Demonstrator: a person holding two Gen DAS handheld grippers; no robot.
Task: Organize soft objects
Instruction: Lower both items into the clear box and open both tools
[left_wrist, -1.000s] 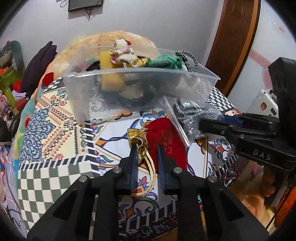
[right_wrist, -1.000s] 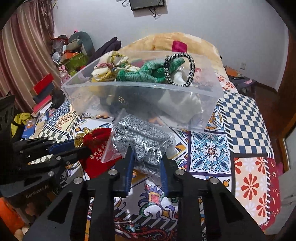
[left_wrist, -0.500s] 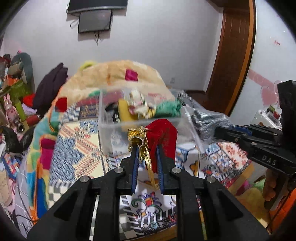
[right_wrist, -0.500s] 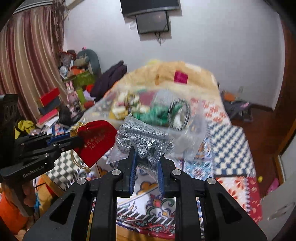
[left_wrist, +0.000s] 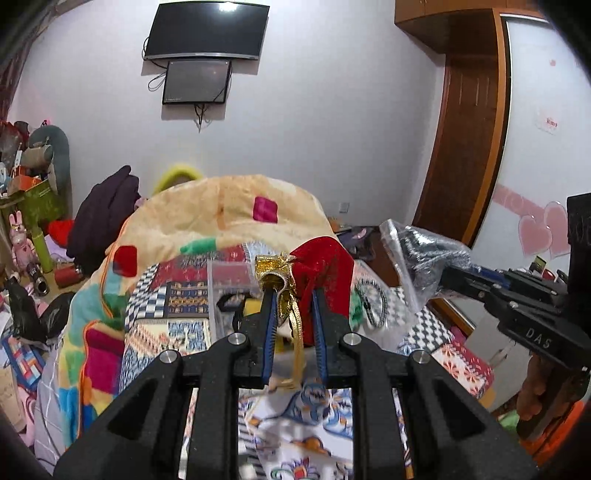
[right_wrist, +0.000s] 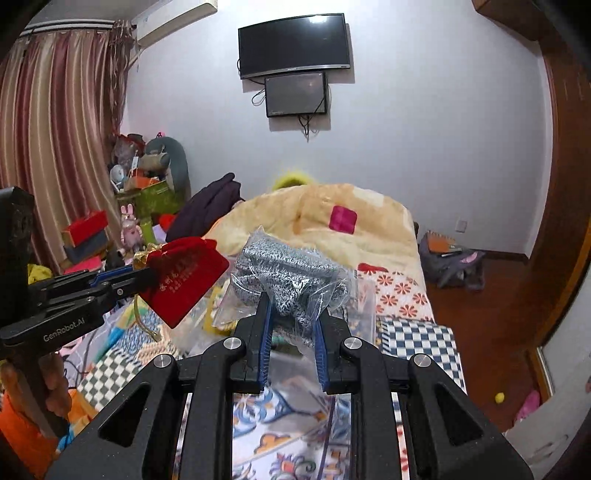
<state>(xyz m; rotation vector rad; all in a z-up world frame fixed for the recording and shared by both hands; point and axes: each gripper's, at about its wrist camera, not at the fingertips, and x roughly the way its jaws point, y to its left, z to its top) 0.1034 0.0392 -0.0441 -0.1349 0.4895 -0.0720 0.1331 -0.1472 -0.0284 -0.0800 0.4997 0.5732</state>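
— Both loads have risen well clear of the patterned bedspread (left_wrist: 295, 439) since a second ago; back then they lay on it just in front of the clear plastic bin (left_wrist: 225, 291), and now they hang in the air above its near edge.

— Who holds what?

— Left gripper (left_wrist: 293, 295) is clamped narrow on the red velvet pouch (left_wrist: 325, 266), pinching it beside the gold gathered neck (left_wrist: 273, 269), with the gold drawstring (left_wrist: 297, 332) dangling between the jaws. Right gripper (right_wrist: 293, 314) is closed on the clear plastic bag of grey knit fabric (right_wrist: 288, 273), gripping its lower part.

— How do you judge they will handle?

— Both look light and limp. The pouch flops over the tongs, so the neck seems the surest hold, and the loose cord could snag on the bin's rim. The bag's film looks slippery and crinkled; squeezing through to the knit bundle inside is likely safer than pinching film alone.

— And the bin?

— It sits on the bed beyond the tongs, mostly hidden behind them. Through its wall I make out something yellow (left_wrist: 255, 306), a bit of green (left_wrist: 355, 306) and a black-and-white braided ring (left_wrist: 373, 302). It looks fairly full, so I would guess the new pieces go on top.
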